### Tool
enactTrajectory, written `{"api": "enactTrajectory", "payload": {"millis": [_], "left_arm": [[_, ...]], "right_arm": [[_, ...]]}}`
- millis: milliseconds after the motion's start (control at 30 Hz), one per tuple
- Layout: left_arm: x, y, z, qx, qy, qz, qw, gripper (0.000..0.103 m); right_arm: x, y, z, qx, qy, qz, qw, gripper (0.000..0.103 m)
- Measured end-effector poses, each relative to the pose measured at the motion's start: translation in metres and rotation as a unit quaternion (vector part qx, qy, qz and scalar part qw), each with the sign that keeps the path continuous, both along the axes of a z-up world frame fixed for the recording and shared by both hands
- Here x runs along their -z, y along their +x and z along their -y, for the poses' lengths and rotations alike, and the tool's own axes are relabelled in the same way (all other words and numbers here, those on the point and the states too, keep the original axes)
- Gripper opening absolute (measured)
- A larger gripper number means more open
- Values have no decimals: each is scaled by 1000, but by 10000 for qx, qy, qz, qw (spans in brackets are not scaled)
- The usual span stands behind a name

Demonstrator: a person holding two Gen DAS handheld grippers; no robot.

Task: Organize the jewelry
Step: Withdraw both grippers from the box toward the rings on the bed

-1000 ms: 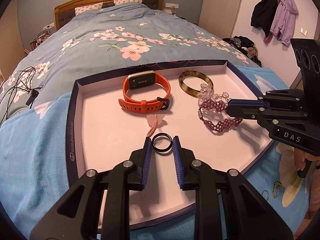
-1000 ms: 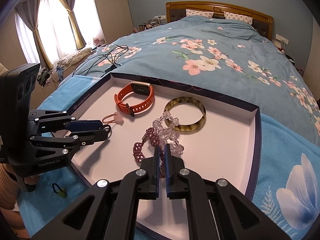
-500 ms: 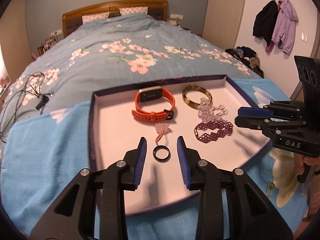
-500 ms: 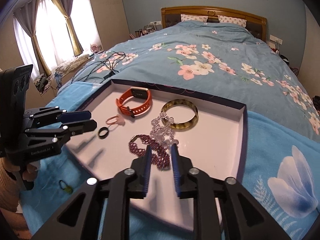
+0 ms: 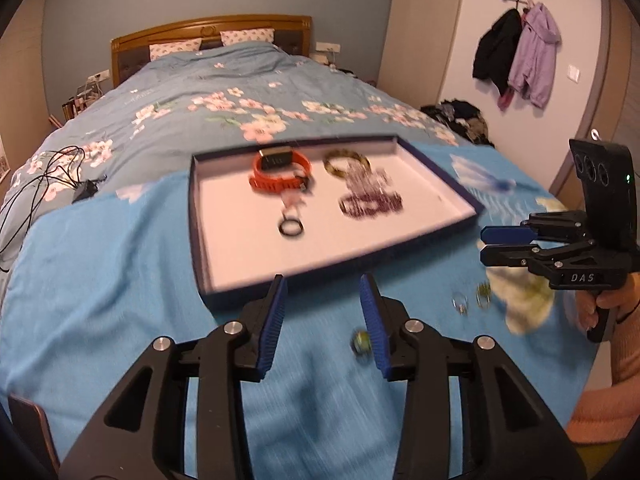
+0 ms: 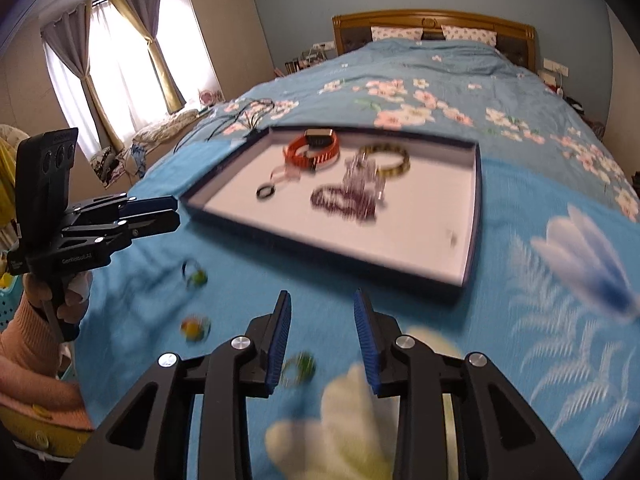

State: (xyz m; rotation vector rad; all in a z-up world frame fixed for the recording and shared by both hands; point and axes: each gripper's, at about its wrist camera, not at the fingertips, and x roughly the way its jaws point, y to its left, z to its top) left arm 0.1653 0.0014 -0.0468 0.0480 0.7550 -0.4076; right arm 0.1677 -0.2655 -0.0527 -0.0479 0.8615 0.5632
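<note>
A shallow white tray [image 5: 240, 256] [image 6: 440, 252] with a dark blue rim lies on the bed. In it are an orange watch [image 5: 280, 172] [image 6: 312, 148], a tortoiseshell bangle [image 5: 346, 158] [image 6: 386, 158], a purple beaded bracelet [image 5: 370, 204] [image 6: 344, 202], clear beads [image 6: 360, 170] and a black ring [image 5: 291, 227] [image 6: 266, 192]. Small rings lie loose on the blue cloth in front of the tray [image 5: 360, 342] [image 5: 470, 300] [image 6: 194, 274] [image 6: 194, 327] [image 6: 298, 366]. My left gripper [image 5: 323, 320] [image 6: 172, 214] is open and empty. My right gripper [image 6: 322, 340] [image 5: 486, 242] is open and empty.
The bed has a floral blue duvet [image 5: 240, 92] and a wooden headboard [image 6: 432, 24]. Black cables [image 5: 44, 176] lie at the left side of the bed. Coats [image 5: 516, 52] hang on the right wall. Curtained windows [image 6: 116, 64] are on the left.
Both grippers have pulled back out of the tray and opened wider. The black ring and the purple bracelet lie released in the tray. Loose rings on the cloth have come into view.
</note>
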Motion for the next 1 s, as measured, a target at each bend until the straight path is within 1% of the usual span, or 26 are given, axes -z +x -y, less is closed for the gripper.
{"api": "enactTrajectory", "payload": {"millis": [100,167,300,333,567,633,867,933,1000], "left_arm": [[9,-12,3,44,-7,-73,10000,38],[13,-19,5,98,-62,-114,9999,38],[21,-27,11,160,46,-155,9997,39],[23,-29,12,185,19,-193,9996,39],[28,-23,20,178,12,-378,9991,38],[29,-19,21,155,17,-437,9989,36],[35,-9,25,139,-18,-643,9978,32],[37,-7,26,130,-3,-699,9975,31],[38,-5,26,130,-15,-729,9973,28]], "right_arm": [[6,-13,0,25,-111,-26,9999,30],[10,-18,-1,46,-103,-53,9999,30],[16,-27,-3,76,-55,-126,9999,30],[17,-28,-4,74,-38,-150,9999,30],[20,-27,-4,247,-51,-212,9995,30],[21,-26,-4,262,-64,-237,9994,23],[23,-23,-8,284,-102,-261,9992,14],[23,-22,-9,285,-119,-262,9992,9],[24,-20,-11,260,-136,-277,9992,7]]}}
